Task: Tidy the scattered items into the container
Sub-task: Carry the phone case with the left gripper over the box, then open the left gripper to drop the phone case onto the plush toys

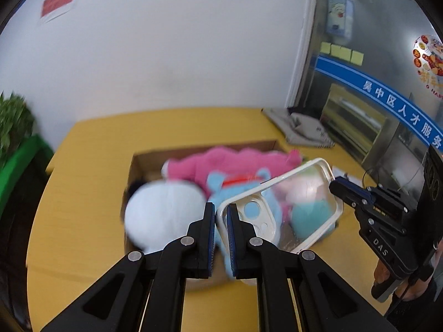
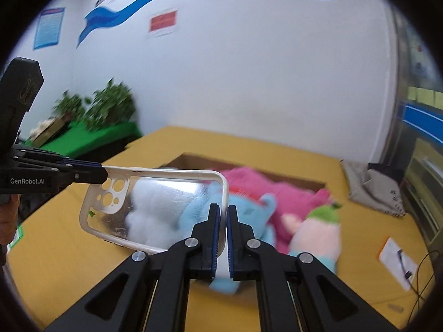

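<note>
A clear phone case (image 1: 279, 207) with a white rim is held in the air between both grippers, above the open cardboard box (image 1: 155, 157). My left gripper (image 1: 221, 210) is shut on the case's camera-hole end. My right gripper (image 2: 223, 213) is shut on the opposite end of the case (image 2: 155, 207). The right gripper also shows in the left wrist view (image 1: 336, 186), and the left gripper in the right wrist view (image 2: 103, 173). The box (image 2: 193, 160) holds plush toys: white (image 1: 163, 213), pink (image 1: 221, 163), blue (image 2: 249, 210) and a pastel one (image 2: 318, 232).
The box sits on a yellow table (image 1: 91, 171). A grey folded cloth or bag (image 1: 301, 130) lies at the far right of the table. A white card and a cable (image 2: 398, 260) lie at the right. Green plants (image 2: 108, 105) stand left of the table.
</note>
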The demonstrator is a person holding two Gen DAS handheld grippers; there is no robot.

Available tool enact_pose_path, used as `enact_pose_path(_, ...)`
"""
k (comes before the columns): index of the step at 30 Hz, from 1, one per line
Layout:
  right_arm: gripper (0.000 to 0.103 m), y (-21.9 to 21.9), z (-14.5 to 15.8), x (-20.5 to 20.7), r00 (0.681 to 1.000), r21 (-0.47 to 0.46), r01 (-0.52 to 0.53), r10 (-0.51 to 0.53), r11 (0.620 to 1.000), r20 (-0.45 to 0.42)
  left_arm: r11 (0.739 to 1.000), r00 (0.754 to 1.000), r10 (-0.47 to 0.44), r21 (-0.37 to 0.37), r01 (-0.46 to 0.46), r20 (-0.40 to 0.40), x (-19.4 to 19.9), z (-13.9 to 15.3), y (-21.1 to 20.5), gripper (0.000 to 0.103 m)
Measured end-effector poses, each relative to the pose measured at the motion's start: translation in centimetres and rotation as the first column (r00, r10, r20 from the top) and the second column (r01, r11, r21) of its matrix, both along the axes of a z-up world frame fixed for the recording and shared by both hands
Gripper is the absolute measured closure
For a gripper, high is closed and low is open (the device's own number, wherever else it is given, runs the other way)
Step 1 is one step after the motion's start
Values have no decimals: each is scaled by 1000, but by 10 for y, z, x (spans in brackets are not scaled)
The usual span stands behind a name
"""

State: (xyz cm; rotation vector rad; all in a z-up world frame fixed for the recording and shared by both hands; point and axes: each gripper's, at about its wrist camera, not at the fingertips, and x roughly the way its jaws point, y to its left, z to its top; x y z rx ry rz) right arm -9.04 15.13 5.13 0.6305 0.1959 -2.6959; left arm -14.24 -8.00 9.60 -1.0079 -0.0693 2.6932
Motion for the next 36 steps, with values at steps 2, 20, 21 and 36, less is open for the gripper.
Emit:
enact_pose_path(2,99,10,15,-19,999,-21,38,-38,999,-32,1000,999,-28,-3,28,-24,-32,13,10,95)
enact_pose_path(20,93,17,-112,-200,923,2,259,-249,966,293,997,964,-19,-63,36,265,-220,-119,37,91)
enact_pose_path(21,87,19,-111,-196,927,-3,266,-255,964,274,998,968,-13,-54,27,251,-215,-113,34,83)
enact_pose_path(36,4,45,-56,-16,950,-14,283,-278,959,143,993,991,118,-16,-119,-68,45,-28,15,0)
